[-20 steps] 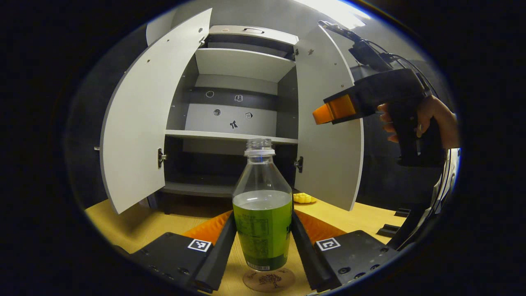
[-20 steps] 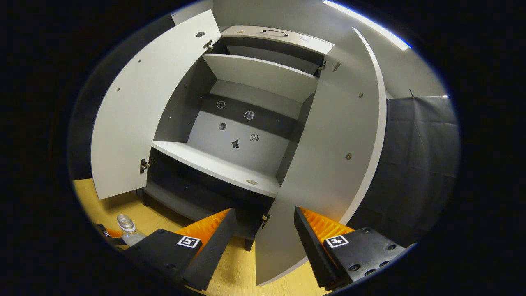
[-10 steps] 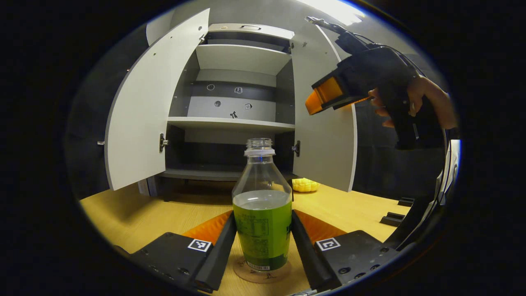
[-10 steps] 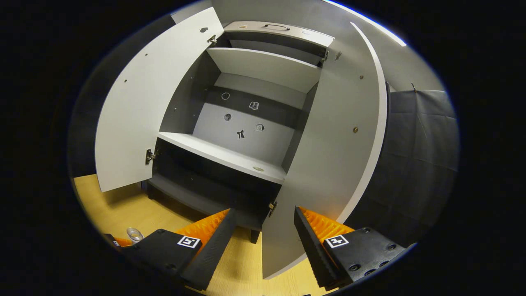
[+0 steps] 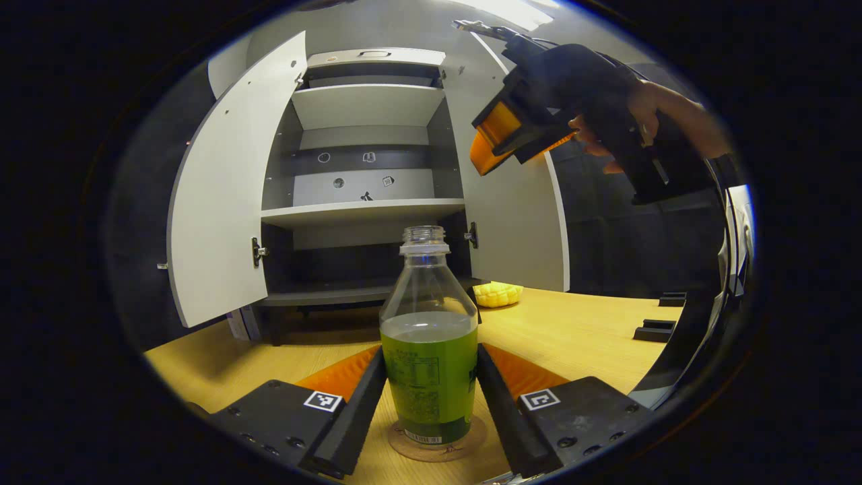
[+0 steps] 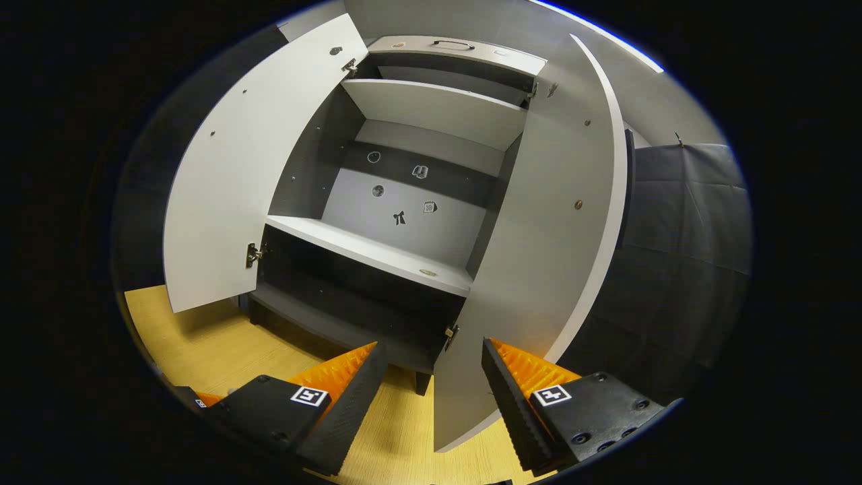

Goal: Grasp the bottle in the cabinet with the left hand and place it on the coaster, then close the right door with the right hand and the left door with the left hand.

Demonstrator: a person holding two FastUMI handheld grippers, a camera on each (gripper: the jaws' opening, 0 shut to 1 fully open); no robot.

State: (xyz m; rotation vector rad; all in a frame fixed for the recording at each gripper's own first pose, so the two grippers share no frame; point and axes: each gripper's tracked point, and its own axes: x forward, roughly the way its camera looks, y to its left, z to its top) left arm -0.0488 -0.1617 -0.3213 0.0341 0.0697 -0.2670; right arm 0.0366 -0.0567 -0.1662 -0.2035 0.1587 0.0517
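Now left gripper [image 5: 431, 397] squeezes bottle [image 5: 429, 350], maybe resting on coaster [image 5: 436, 441]. Right gripper [image 6: 431, 384] fingers apart, near right door [image 6: 539, 269]. 2 doors open.

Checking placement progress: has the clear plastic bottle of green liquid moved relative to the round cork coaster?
Yes. The bottle has come down onto the coaster.

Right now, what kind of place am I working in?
Probably a staged test booth, not a real kitchen: a small grey cabinet with both doors open stands on a wooden tabletop, dark cloth hangs behind, and a bottle sits on a coaster.
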